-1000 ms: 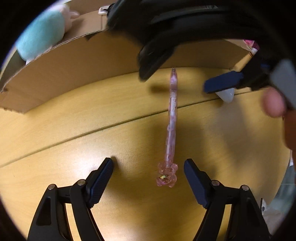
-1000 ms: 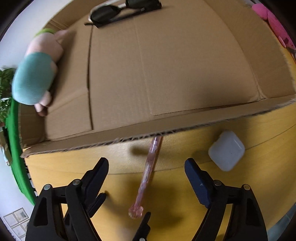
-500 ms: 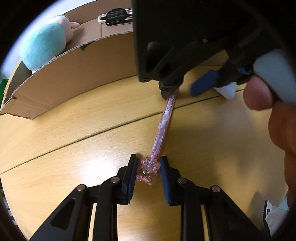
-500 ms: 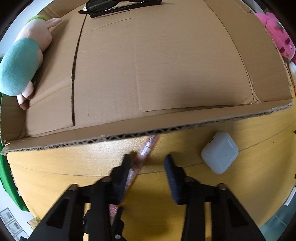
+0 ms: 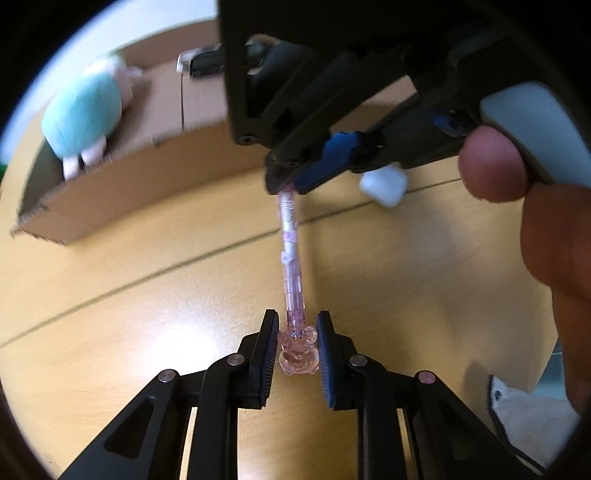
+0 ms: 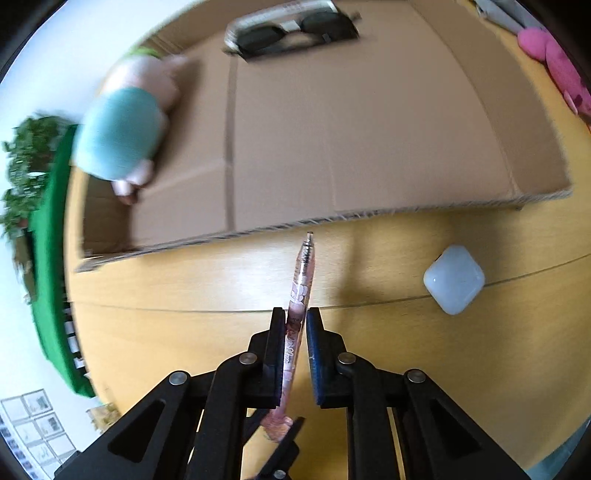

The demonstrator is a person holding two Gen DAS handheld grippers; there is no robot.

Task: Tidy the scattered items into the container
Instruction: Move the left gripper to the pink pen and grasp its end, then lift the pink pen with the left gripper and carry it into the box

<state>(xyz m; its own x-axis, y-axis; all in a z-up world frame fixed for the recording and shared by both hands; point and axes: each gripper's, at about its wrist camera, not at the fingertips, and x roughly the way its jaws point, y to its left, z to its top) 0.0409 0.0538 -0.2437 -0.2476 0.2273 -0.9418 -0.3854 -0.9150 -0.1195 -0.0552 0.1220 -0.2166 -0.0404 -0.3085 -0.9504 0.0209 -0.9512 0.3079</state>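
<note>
A clear pink pen (image 5: 290, 258) with a bear-shaped top hangs above the wooden table, held at both ends. My left gripper (image 5: 297, 318) has its jaws closing, the pads pressed on the bear top. My right gripper (image 6: 295, 314) is also closing, with its pads on the pen's barrel (image 6: 303, 275) and the tip poking out towards the box. In the left wrist view the right gripper (image 5: 290, 186) comes in from above, held by a hand (image 5: 554, 240). The cardboard box (image 6: 369, 129) lies open just beyond the pen.
In the box lie a teal and pink plush toy (image 6: 122, 136) at the left and dark sunglasses (image 6: 295, 33) at the back. A white earbud case (image 6: 453, 278) rests on the table right of the pen. A pink plush (image 6: 554, 62) sits beyond the box's right wall.
Both grippers have shut on the pen, which lay flat on the table between open jaws. They have lifted it off the table, and the box now looks further below.
</note>
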